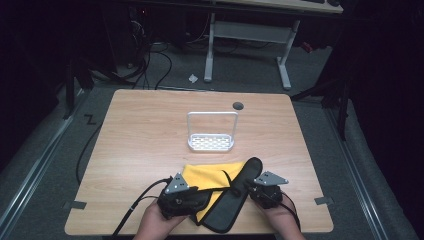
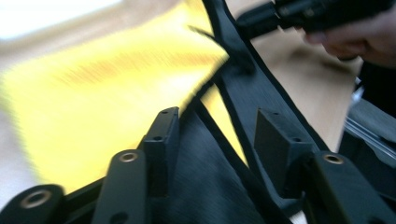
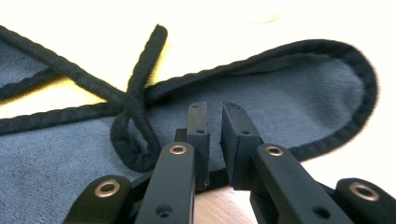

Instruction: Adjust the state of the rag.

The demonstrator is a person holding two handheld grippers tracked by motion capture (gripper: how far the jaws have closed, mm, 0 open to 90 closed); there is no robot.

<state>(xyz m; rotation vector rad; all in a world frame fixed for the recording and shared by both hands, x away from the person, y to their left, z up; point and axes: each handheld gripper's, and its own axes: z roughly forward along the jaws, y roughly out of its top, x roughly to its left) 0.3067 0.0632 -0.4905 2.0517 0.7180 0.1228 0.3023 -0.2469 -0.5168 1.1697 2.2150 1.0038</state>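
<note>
High view: a dark grey cloth pouch with black piping is lying at the near edge of the table over a yellow cloth, with the left gripper and right gripper flanking it and a white wire rack sitting farther off. Left gripper view: the jaws are standing spread over the pouch's dark fabric, gripping nothing. Right gripper view: the jaws are standing nearly pressed together at the pouch's near hem beside the black drawstring loop; whether they are pinching the hem I cannot tell, so I judge biting the piped edge squarely, clear of the cord, will be working best.

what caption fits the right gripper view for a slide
Right claw, nearly shut, over a grey cloth with black edging and a loop.
</note>
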